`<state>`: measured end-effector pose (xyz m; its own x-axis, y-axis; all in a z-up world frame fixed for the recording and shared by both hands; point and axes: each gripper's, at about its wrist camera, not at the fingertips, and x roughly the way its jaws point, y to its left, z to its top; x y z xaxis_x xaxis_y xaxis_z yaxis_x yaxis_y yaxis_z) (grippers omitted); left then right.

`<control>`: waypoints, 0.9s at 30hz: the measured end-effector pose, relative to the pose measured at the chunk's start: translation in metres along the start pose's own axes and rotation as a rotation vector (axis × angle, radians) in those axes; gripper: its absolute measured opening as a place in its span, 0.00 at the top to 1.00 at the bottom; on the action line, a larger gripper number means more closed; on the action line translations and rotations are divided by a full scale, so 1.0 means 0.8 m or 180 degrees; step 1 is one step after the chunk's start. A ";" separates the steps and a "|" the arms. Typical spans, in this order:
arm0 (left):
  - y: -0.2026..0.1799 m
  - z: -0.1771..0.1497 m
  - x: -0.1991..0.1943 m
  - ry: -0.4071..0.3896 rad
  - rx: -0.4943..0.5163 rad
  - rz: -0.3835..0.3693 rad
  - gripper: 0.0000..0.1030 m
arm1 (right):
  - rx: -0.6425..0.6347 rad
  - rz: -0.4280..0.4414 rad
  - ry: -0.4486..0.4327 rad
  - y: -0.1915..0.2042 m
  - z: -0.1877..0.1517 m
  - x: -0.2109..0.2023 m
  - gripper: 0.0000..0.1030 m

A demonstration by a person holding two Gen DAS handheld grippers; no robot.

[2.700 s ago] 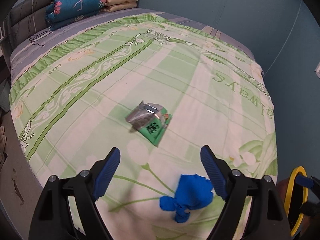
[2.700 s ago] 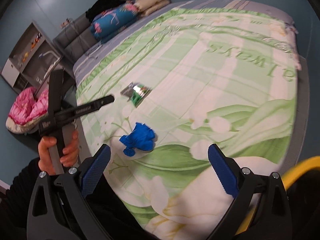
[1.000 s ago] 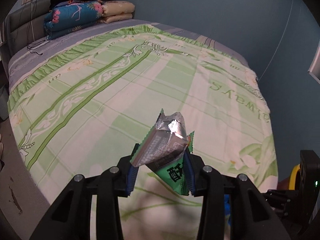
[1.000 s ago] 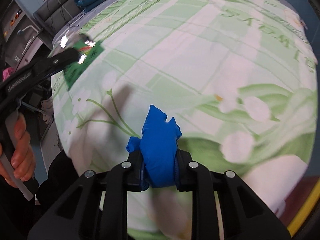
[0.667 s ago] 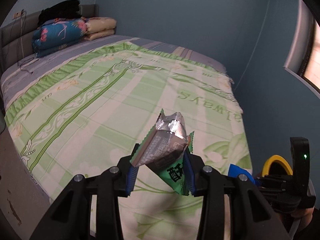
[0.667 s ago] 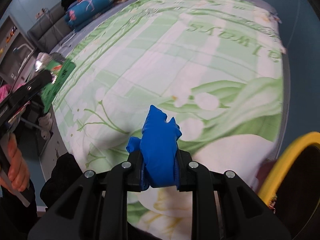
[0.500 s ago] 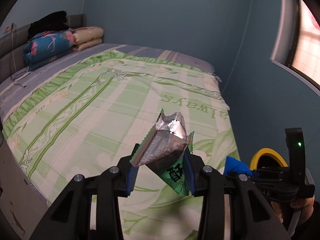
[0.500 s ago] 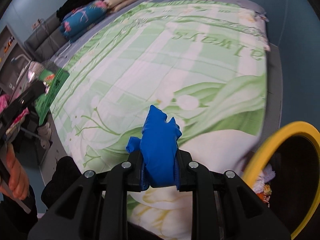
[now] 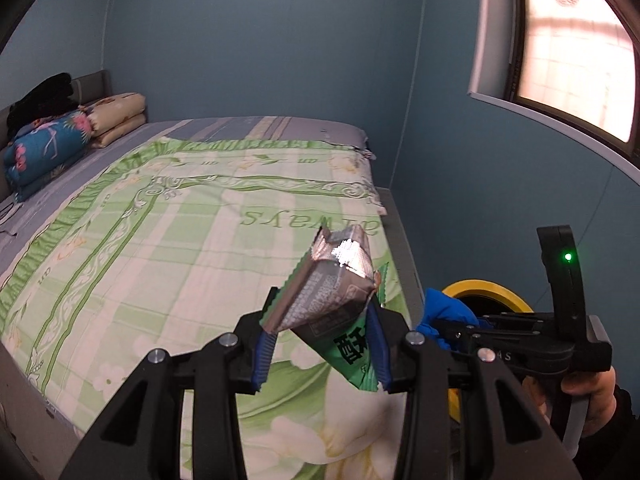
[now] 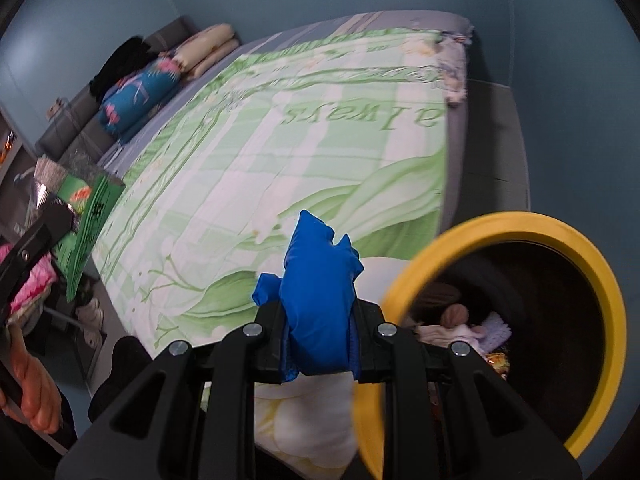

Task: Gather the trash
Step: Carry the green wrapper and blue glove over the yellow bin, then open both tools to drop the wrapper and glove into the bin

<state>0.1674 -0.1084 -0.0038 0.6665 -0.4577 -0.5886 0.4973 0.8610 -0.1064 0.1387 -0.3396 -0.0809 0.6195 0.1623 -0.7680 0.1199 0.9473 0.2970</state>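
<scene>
On my left, folded quilts (image 9: 48,148) lie stacked at the head of the wide bed (image 9: 192,240), under its green-and-cream floral cover, with blue walls behind. My left gripper (image 9: 320,344) pinches the silver-and-green foil snack wrapper (image 9: 332,304) above the bed's near corner. My right gripper (image 10: 320,340) clamps the crumpled blue plastic scrap (image 10: 316,304) beside the yellow-rimmed black bin (image 10: 536,312); a bright window (image 9: 568,44) sits far right.

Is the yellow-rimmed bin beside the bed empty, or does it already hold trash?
Not empty: inside the yellow-rimmed bin, pale crumpled scraps lie at the bottom.
</scene>
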 end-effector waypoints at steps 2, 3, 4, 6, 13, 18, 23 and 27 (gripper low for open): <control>-0.019 0.003 0.004 0.0012 0.0064 -0.0059 0.63 | 0.0076 -0.0021 -0.0059 -0.016 -0.002 -0.010 0.80; -0.027 0.003 0.005 0.0013 0.0093 -0.0076 0.63 | 0.0121 -0.0034 -0.0093 -0.025 -0.003 -0.016 0.80; -0.036 0.003 0.007 0.0018 0.0125 -0.0096 0.63 | 0.0165 -0.0053 -0.0125 -0.034 -0.004 -0.022 0.80; -0.055 0.004 0.012 0.0052 0.0167 -0.0168 0.63 | 0.0232 -0.0092 -0.0177 -0.050 -0.007 -0.031 0.80; -0.120 -0.009 0.059 0.0255 0.0274 -0.0547 0.63 | 0.0601 -0.0339 -0.0228 -0.112 -0.018 -0.050 0.80; -0.165 -0.028 0.109 0.0519 0.0328 -0.0918 0.62 | 0.0856 -0.0471 -0.0198 -0.153 -0.027 -0.049 0.79; -0.180 -0.034 0.131 0.0574 0.0265 -0.1083 0.53 | 0.1034 -0.0684 -0.0190 -0.185 -0.033 -0.048 0.74; -0.158 -0.034 0.130 0.0576 0.0091 -0.1086 0.37 | 0.1153 -0.0776 -0.0213 -0.201 -0.034 -0.054 0.61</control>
<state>0.1586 -0.2583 -0.0736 0.3524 -0.6681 -0.6554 0.6904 0.6583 -0.2998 0.0720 -0.4915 -0.1109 0.5870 -0.0834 -0.8053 0.5255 0.7959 0.3006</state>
